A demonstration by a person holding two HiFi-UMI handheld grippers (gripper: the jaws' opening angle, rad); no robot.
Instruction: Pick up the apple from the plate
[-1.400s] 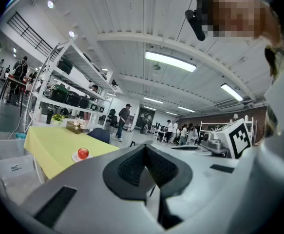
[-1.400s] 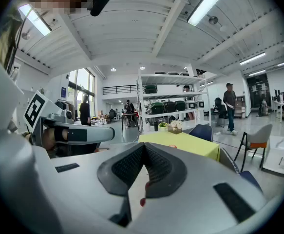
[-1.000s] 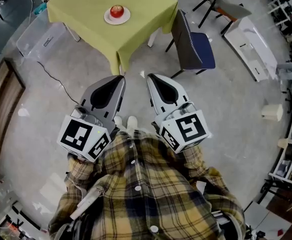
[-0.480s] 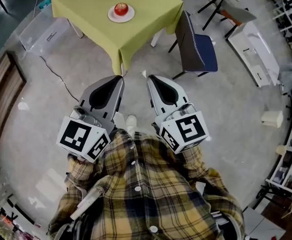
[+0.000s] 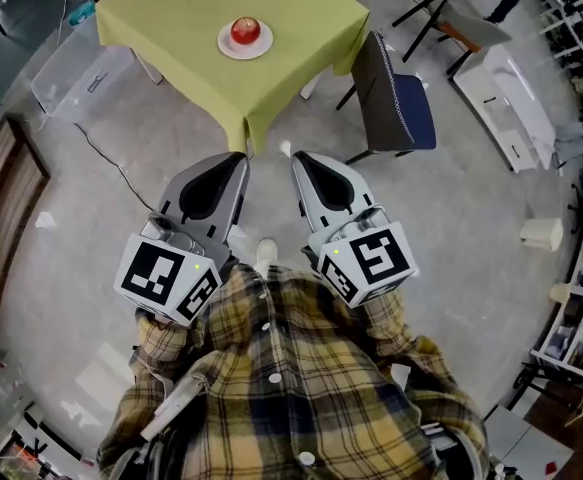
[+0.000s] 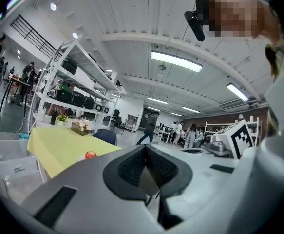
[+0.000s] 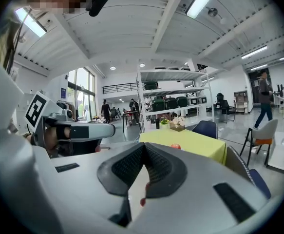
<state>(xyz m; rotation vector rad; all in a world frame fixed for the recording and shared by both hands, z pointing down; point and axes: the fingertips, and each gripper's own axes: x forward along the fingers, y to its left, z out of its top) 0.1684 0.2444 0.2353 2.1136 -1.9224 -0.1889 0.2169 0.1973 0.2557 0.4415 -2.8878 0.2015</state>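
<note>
The apple sits on a white plate on the far half of the green table, well apart from both grippers, which are held close to the person's chest over bare floor. The left gripper and right gripper both have their jaws closed with nothing between them. In the head view the apple lies straight ahead and almost in line with the left tip, so the left looks slightly nearer, though the difference is small. The apple is round, with no long axis to line up on, so either gripper could likely take it from the side once its jaws open. The two gripper views add what the head view hides: the grippers toe inward, so the apple shows left of the left gripper's closed tips, and the apple shows right of the right gripper's. They also show the apple at about tip height. The head view alone shows the whole gap of floor to cross and a chair at the table's right corner
</note>
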